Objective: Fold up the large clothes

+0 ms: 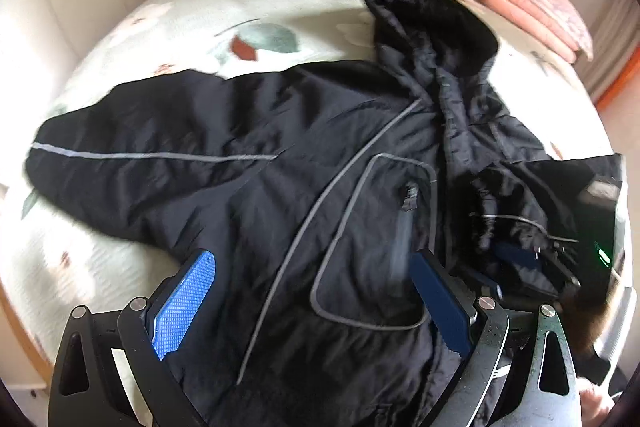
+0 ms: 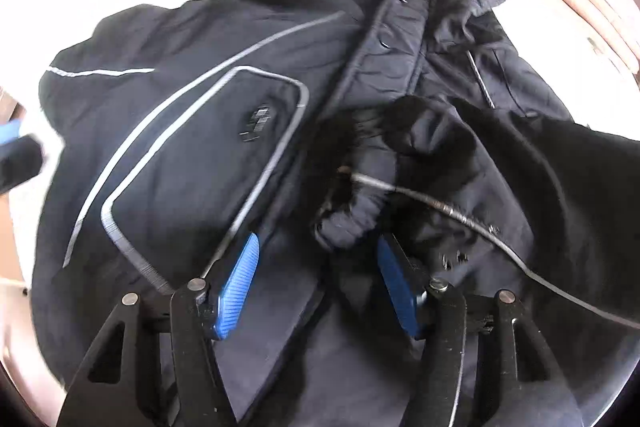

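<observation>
Fingers of both my grippers stood apart and clamped nothing: my left gripper (image 1: 312,307) hung over the chest pocket, my right gripper (image 2: 316,283) just before the sleeve cuff (image 2: 348,223). My black hooded jacket (image 1: 280,155) lay spread on the flowered bed (image 1: 168,23), one sleeve thrown across its front. I judged it soft, padded, bulky and a little slippery; cuff and hem seemed the surest places to hold

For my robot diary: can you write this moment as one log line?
jacket: spread on bed | right sleeve: folded over front | left gripper: open | right gripper: open, holding nothing
</observation>
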A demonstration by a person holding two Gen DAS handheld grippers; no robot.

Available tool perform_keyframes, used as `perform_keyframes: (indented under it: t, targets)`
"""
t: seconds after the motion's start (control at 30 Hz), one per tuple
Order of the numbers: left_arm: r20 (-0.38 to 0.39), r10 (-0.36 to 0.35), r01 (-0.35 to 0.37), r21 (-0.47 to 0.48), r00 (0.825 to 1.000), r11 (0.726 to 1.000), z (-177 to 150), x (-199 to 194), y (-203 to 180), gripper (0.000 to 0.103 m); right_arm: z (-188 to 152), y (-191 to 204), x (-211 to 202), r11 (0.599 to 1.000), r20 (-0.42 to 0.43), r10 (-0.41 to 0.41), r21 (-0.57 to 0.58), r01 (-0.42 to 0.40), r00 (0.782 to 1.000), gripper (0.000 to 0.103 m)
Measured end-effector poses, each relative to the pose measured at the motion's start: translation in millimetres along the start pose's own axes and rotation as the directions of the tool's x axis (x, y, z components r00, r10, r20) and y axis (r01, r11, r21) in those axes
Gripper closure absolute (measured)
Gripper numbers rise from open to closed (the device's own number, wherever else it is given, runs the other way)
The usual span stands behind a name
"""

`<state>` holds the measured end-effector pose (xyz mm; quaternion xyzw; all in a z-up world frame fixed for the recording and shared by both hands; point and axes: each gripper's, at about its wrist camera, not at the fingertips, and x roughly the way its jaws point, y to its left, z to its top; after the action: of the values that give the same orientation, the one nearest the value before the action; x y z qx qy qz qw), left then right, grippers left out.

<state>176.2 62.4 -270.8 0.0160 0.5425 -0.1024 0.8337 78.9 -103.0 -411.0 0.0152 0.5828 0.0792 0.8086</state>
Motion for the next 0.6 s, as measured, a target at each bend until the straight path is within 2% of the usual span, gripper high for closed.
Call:
perform_keyframes:
  t: [0.07,0.13,0.2,0.27,0.3,0.33,0.37,0.4,0.43,0.5,0.57,0.6]
  targets:
    - [-0.006,-0.070,0.070,0.031,0.998,0.997,8.5,2.5,-9.0,0.004,-8.9,-5.9,-31.1,1.000,0.027,0.016,0.025,-0.016,1.000,0.039]
    - [-0.015,-0.130,0.131,0.070,0.991,0.989,14.8,6.6,-22.5,0.004,-19.4,-23.5,-66.1,0.997,0.067,-0.042,0.068,0.037,0.997,0.039]
    - [-0.028,-0.211,0.213,0.109,0.977,0.971,21.4,12.3,-45.2,0.004,-27.1,-48.4,-92.8,0.982,0.099,-0.146,0.137,0.132,0.984,0.039]
    - [-0.061,-0.300,0.306,0.133,0.952,0.943,25.3,23.2,-72.9,0.005,-30.1,-76.8,-107.0,0.952,0.105,-0.254,0.204,0.229,0.961,0.039]
    - [-0.075,-0.332,0.339,0.137,0.940,0.931,25.9,28.5,-83.4,0.005,-31.7,-94.0,-109.2,0.936,0.102,-0.291,0.238,0.260,0.951,0.041]
    - [-0.090,-0.357,0.367,0.137,0.930,0.920,26.0,34.8,-93.8,0.006,-32.3,-108.8,-107.9,0.924,0.094,-0.309,0.266,0.275,0.947,0.051]
    - [-0.112,-0.378,0.391,0.140,0.919,0.910,25.9,45.5,-107.6,0.011,-35.4,-127.8,-105.1,0.916,0.084,-0.317,0.286,0.282,0.945,0.057]
    - [-0.125,-0.394,0.409,0.141,0.911,0.902,25.8,52.2,-114.8,0.021,-36.3,-140.2,-100.0,0.909,0.081,-0.324,0.302,0.287,0.942,0.063]
    - [-0.142,-0.405,0.423,0.137,0.903,0.896,25.6,60.5,-121.6,0.027,-37.9,-152.1,-93.9,0.904,0.082,-0.328,0.315,0.287,0.941,0.063]
    - [-0.195,-0.408,0.436,0.125,0.892,0.891,25.0,86.5,-135.8,0.047,-47.7,-173.6,-68.5,0.901,0.051,-0.300,0.344,0.265,0.953,0.066]
    - [-0.226,-0.387,0.420,0.120,0.894,0.900,21.5,107.4,-142.7,0.049,-49.7,-185.9,-29.3,0.912,0.000,-0.204,0.362,0.191,0.979,0.066]
    - [-0.228,-0.378,0.411,0.122,0.897,0.903,20.2,114.2,-145.0,0.050,-51.9,-189.3,-11.5,0.912,-0.025,-0.187,0.368,0.183,0.982,0.067]
